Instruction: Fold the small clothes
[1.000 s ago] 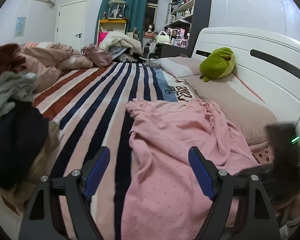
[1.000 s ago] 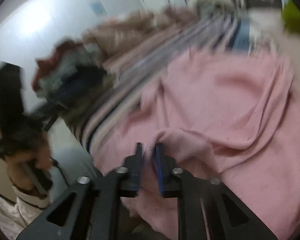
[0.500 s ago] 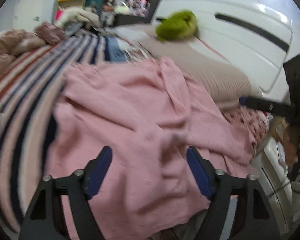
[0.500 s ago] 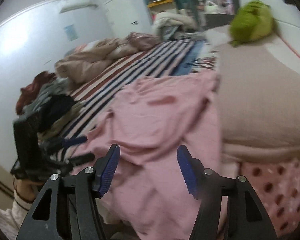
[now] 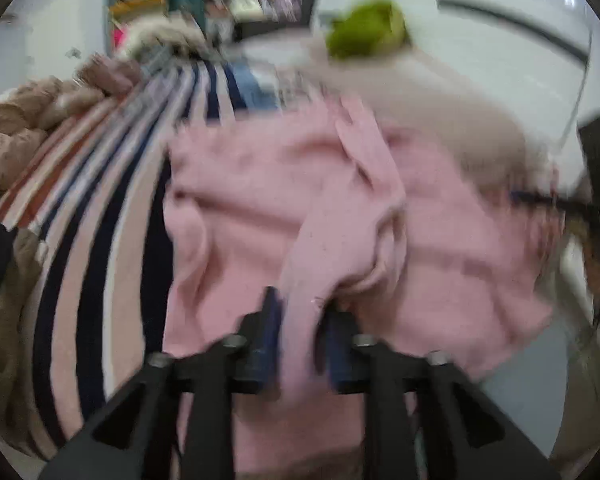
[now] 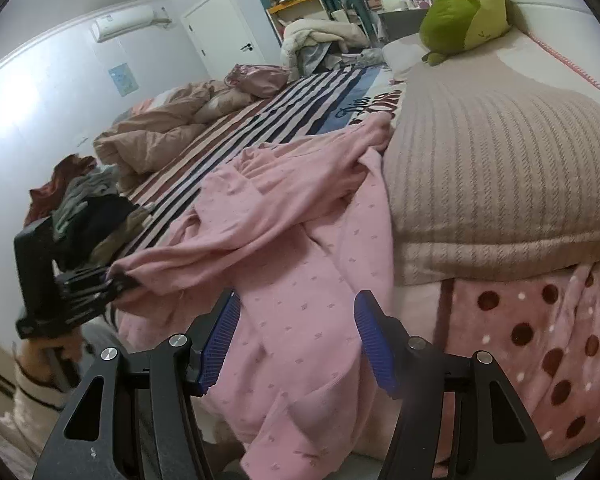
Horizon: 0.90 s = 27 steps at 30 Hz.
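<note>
So the pink garment (image 6: 300,240) is lying rumpled across the near edge of the bed, partly on the striped blanket (image 6: 284,108) and hanging over the side, with its right part running up against the beige ribbed pillow (image 6: 500,176). The left gripper (image 5: 298,320) has its jaws pinched in on a raised fold, the sleeve end by the look of it, and the fabric sticks up between the two blue pads; that view is pretty blurry though. The right gripper (image 6: 296,340) has its jaws spread wide, hovering over the hanging part of the garment, cloth visible between them but not touching either pad. A green plush (image 6: 466,8) sits at the far right by the headboard.
</note>
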Available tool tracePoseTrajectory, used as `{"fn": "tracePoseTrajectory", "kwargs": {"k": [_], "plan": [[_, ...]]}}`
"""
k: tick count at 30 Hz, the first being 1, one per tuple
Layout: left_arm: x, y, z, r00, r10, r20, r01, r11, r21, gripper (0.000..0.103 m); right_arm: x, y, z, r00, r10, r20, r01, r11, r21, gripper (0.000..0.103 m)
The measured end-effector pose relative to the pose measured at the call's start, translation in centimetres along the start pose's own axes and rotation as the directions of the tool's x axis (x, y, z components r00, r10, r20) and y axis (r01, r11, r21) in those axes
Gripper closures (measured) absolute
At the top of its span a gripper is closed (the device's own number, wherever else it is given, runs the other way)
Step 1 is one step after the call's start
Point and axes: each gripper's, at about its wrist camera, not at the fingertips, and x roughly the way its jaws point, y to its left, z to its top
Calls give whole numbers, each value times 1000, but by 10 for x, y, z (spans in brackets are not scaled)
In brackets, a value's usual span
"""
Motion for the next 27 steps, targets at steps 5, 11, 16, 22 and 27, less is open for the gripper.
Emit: {"fn": "tracePoseTrajectory", "kwargs": {"k": [5,11,16,22,27], "plan": [[-1,19,-1,991,-122,-49,122,993,2,47,23,-1,12,991,-133,-26,130,986,-107,48],[-2,15,45,978,-201,51,200,979,30,39,66,11,76,963,-270,-2,256,915,-313,48],[39,-9,60,941,-338,-20,339,938,68,39,136,13,103,925,-375,-61,299,817,-494,48],[70,-19,58,952,-297,-78,303,950,76,77,184,21,85,821,-570,37,433,579,-691,54],[60,15,60,961,-276,13,276,961,-14,98,172,10,97,806,-579,119,529,616,-583,87]]}}
